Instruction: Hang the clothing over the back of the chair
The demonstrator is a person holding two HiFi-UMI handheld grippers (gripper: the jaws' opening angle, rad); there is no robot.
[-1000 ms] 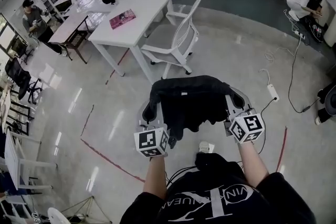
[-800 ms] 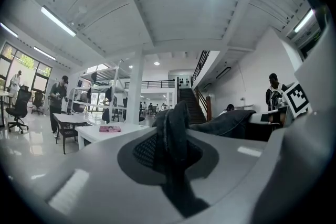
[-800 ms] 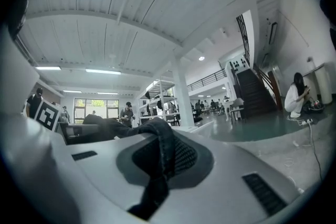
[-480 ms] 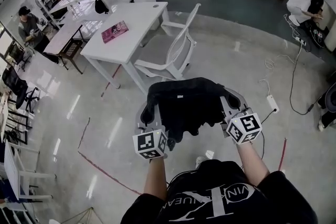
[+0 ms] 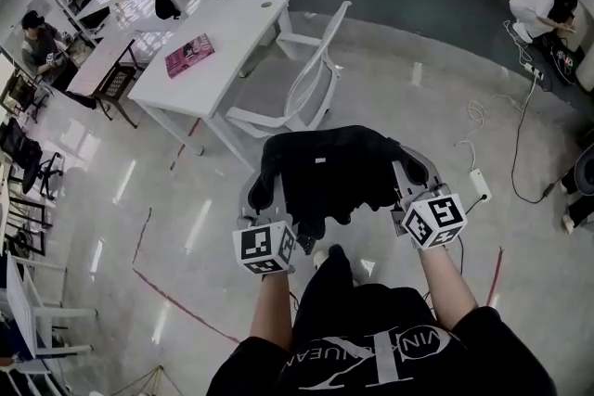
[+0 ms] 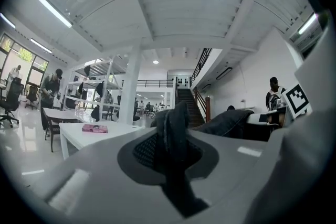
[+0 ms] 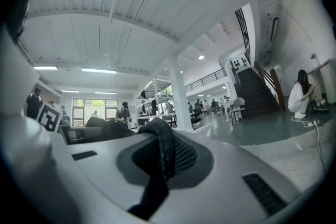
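Note:
A black garment hangs spread between my two grippers, held level at chest height above the floor. My left gripper is shut on the garment's left edge, and a dark fold is pinched between its jaws. The right gripper is shut on the right edge, with a strip of the cloth squeezed in its jaws. The white mesh-backed chair stands just beyond the garment, drawn up at a white table, its back towards me.
A pink book lies on the table. A power strip and cables trail over the floor to the right, where a person crouches. Red tape lines mark the floor at left. Shelves, desks and another person are far left.
The chair and table have come nearer and slid left in the head view as I walk forward. Both grippers still carry the stretched garment the same way.

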